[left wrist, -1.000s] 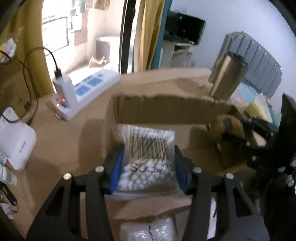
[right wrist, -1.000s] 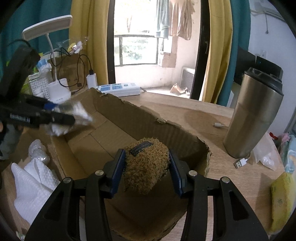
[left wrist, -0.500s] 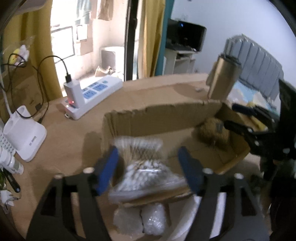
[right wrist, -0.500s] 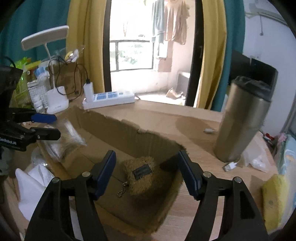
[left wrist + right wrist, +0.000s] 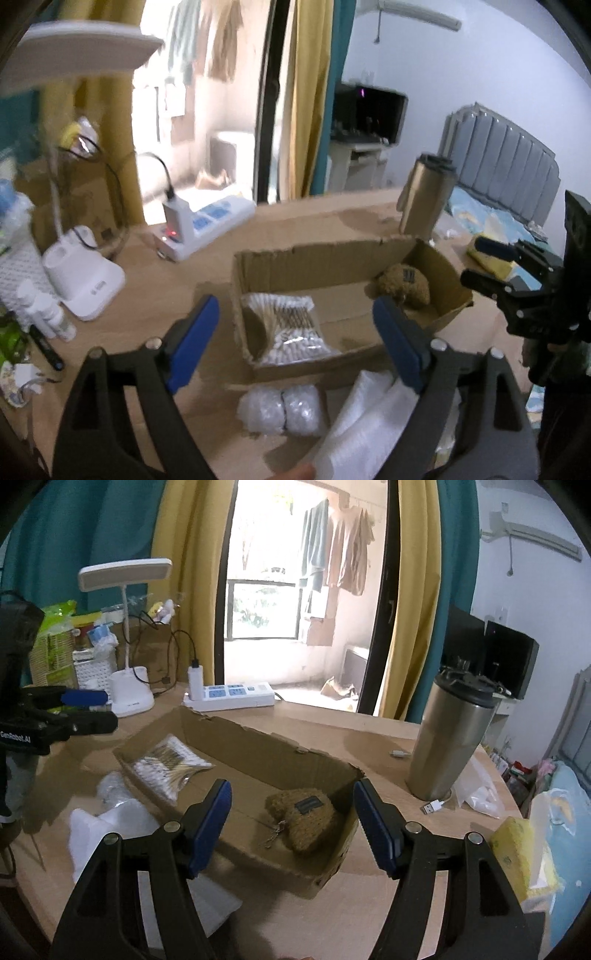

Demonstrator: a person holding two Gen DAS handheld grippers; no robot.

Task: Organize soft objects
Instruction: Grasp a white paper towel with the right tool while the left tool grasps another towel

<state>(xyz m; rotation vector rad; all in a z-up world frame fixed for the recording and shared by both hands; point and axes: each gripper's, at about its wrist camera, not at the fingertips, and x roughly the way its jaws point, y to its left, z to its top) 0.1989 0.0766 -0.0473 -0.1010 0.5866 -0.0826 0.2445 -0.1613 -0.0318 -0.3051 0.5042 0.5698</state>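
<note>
An open cardboard box [image 5: 314,254] [image 5: 258,749] lies on the wooden table. A clear bag of cotton swabs [image 5: 291,328] [image 5: 170,764] rests at its left end and a brown fuzzy pouch [image 5: 404,284] [image 5: 306,816] at its right end. My left gripper [image 5: 293,314] [image 5: 88,709] hovers back from the box, jaws opening, nothing between the pads. My right gripper [image 5: 293,790] [image 5: 484,262] stands open above the box's near right corner, holding nothing. A bubble-wrap roll [image 5: 280,410] [image 5: 110,786] and a white foam sheet [image 5: 369,424] [image 5: 107,830] lie in front of the box.
A steel tumbler [image 5: 454,738] [image 5: 424,199] stands right of the box, with a USB plug [image 5: 434,806] at its foot. A yellow sponge [image 5: 517,853] sits at the far right. Behind the box are a power strip [image 5: 232,696] and a white lamp base [image 5: 131,694].
Both grippers opened and let go: the swab bag and the brown pouch now lie in the box. Both grippers pulled back and upward from the box.
</note>
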